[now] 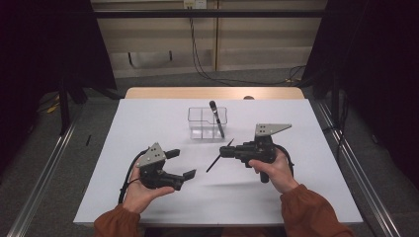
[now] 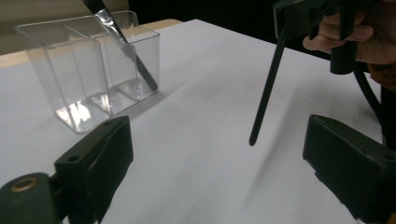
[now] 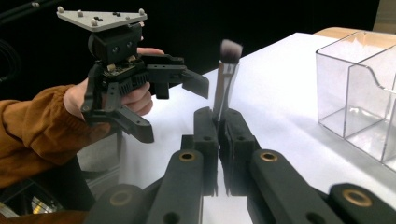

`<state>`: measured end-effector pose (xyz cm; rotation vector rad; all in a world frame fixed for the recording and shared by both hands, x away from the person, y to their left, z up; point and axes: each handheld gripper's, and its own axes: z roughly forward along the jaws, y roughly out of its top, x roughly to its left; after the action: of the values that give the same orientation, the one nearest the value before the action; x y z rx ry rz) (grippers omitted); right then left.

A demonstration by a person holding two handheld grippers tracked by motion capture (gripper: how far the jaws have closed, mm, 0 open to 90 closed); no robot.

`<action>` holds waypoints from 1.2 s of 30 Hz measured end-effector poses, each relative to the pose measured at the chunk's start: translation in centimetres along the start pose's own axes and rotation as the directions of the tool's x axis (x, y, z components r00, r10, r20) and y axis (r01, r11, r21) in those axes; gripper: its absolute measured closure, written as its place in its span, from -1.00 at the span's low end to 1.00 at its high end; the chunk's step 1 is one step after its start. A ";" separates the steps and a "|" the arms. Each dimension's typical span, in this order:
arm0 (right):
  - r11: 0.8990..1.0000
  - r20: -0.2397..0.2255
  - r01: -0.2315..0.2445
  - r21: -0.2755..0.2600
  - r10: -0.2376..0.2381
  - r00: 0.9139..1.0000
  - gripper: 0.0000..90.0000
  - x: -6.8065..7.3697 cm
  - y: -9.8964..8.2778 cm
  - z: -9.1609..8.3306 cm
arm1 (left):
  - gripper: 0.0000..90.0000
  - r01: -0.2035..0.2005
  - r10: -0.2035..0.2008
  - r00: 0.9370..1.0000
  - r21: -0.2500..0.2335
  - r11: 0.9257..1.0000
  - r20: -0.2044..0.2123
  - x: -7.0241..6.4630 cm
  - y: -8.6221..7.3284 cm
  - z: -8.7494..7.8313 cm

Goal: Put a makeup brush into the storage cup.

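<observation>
The right gripper (image 1: 226, 149) has its fingers (image 3: 205, 135) clamped tight on a slim black makeup brush (image 1: 219, 156), gripping it partway along its length; in the right gripper view the brush's silver ferrule and soft bristle head (image 3: 230, 50) rise straight beyond the fingertips, while in the high view the thin dark handle slants down from the fingers toward the white surface (image 1: 148, 123). In the left gripper view the handle's pointed end (image 2: 253, 140) hangs just above the surface, ahead of and between the left gripper's fingers. The left gripper (image 1: 181, 164) holds nothing: its fingers (image 2: 100, 158) stand wide apart, with bare surface between them, and the brush handle does not touch either one. The two grippers face each other across a short gap, the left one's fingertips pointing toward the brush. Beyond both pairs of fingers, farther from the person, a clear plastic organiser (image 1: 197, 123) with several compartments stands upright on the surface; a second dark brush (image 1: 217, 118) leans in its right-hand compartment, head up and tilted. The organiser is near the right gripper's fingers but apart from them. A hand in a rust-coloured sleeve (image 1: 309, 210) grips each tool from below.
</observation>
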<state>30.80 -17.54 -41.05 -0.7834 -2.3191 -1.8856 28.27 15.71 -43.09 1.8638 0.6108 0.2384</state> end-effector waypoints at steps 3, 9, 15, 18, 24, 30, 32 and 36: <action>1.000 0.010 0.014 0.013 -0.014 1.000 0.91 0.0 0.0 -0.2 | -0.86 0.019 -0.019 1.000 -0.017 1.000 -0.002 0.4 -0.1 -0.6; 1.000 0.034 0.010 0.014 -0.011 0.999 0.91 -0.1 0.0 -0.6 | -0.93 0.003 -0.006 0.998 -0.059 0.998 -0.057 1.1 -0.3 -2.0; 1.000 0.058 0.008 0.019 -0.009 0.998 0.91 0.0 0.4 -1.2 | -0.94 0.022 -0.032 0.993 -0.082 0.996 -0.113 1.6 -0.9 -4.0; 1.000 0.070 0.003 0.010 -0.004 0.998 0.91 -0.2 0.8 -1.5 | -0.94 0.049 -0.064 0.990 -0.116 0.992 -0.129 1.8 -1.5 -4.9; 1.000 0.103 -0.002 0.011 0.001 0.995 0.91 -0.7 1.1 -1.6 | -0.94 0.056 -0.077 0.986 -0.140 0.989 -0.150 1.6 -2.2 -6.4; 1.000 0.123 0.013 0.012 -0.014 0.992 0.91 -0.9 2.0 -1.9 | -0.94 0.074 -0.100 0.979 -0.152 0.986 -0.177 1.8 -3.1 -7.3; 1.000 0.138 0.018 0.017 -0.020 0.990 0.91 -1.0 2.4 -2.0 | -0.94 0.079 -0.111 0.975 -0.165 0.983 -0.192 1.6 -3.2 -7.5; 1.000 0.158 0.014 0.006 -0.015 0.987 0.91 -1.4 3.0 -2.5 | -0.94 0.077 -0.111 0.974 -0.174 0.982 -0.196 1.5 -3.4 -7.7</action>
<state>32.56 -19.93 -38.18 -0.9510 -2.4255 -1.8873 25.15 23.68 -43.49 1.6572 0.7949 0.4095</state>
